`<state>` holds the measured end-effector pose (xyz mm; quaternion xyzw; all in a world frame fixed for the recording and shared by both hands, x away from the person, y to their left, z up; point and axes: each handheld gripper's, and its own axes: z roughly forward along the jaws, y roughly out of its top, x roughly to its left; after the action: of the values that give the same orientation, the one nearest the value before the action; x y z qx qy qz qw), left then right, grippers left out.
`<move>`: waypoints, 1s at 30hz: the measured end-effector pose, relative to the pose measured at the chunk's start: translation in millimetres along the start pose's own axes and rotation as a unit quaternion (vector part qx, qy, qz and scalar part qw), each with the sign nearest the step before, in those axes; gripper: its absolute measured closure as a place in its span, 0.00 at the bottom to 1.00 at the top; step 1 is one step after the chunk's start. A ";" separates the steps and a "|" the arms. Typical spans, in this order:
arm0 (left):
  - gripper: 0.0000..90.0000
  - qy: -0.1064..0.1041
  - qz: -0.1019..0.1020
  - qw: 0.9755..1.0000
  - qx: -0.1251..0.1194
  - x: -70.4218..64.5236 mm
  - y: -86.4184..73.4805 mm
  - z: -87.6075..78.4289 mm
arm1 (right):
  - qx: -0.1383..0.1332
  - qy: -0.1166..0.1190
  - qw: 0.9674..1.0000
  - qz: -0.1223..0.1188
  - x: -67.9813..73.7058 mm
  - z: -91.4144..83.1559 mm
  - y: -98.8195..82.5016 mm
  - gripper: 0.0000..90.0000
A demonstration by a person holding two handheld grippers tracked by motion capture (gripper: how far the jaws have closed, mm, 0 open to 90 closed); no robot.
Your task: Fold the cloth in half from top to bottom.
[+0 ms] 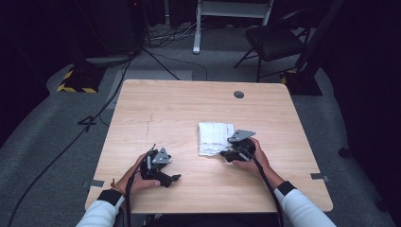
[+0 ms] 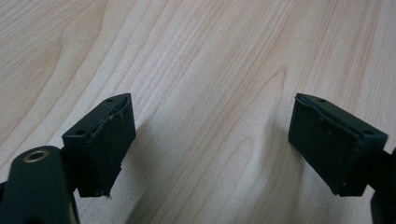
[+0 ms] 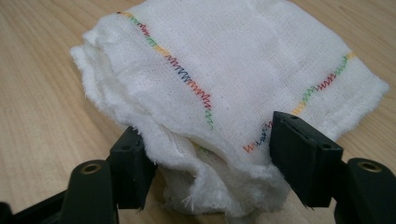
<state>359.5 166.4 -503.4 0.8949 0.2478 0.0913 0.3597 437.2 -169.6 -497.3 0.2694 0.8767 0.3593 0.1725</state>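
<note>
A folded white cloth (image 1: 215, 137) with multicoloured stitching lies flat on the wooden table (image 1: 179, 101), right of centre. My right gripper (image 1: 226, 152) sits at the cloth's near right corner. In the right gripper view its jaws stand wide apart on either side of the bunched near edge of the cloth (image 3: 233, 60), and the right gripper (image 3: 210, 163) looks open around it. My left gripper (image 1: 172, 179) rests low over bare wood at the front left, well away from the cloth. The left gripper (image 2: 210, 140) is open, with only table grain between its jaws.
A round cable hole (image 1: 239, 94) sits near the table's far edge. Grey tape tabs (image 1: 96, 183) mark the table's left and right edges. Beyond the table stand a black folding chair (image 1: 274, 40) and floor cables (image 1: 118, 90).
</note>
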 end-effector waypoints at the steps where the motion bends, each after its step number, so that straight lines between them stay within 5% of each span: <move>1: 0.17 0.000 0.000 1.000 0.001 0.1 -0.1 -0.2 | -0.001 0.000 1.000 0.001 -1.0 1.1 0.6 0.38; 15: 0.16 0.011 -0.009 1.000 0.001 -0.4 -0.8 -0.7 | 0.028 0.024 0.999 -0.019 -6.2 -20.1 5.4 0.36; 30: 0.16 0.033 -0.033 0.999 0.000 -3.8 -14.4 -13.2 | 0.048 -0.005 0.998 -0.042 -13.5 -71.1 -17.7 0.35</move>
<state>346.3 181.2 -503.7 0.8828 0.2889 0.1084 0.3543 406.5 -226.4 -460.1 0.2421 0.9025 0.3080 0.1790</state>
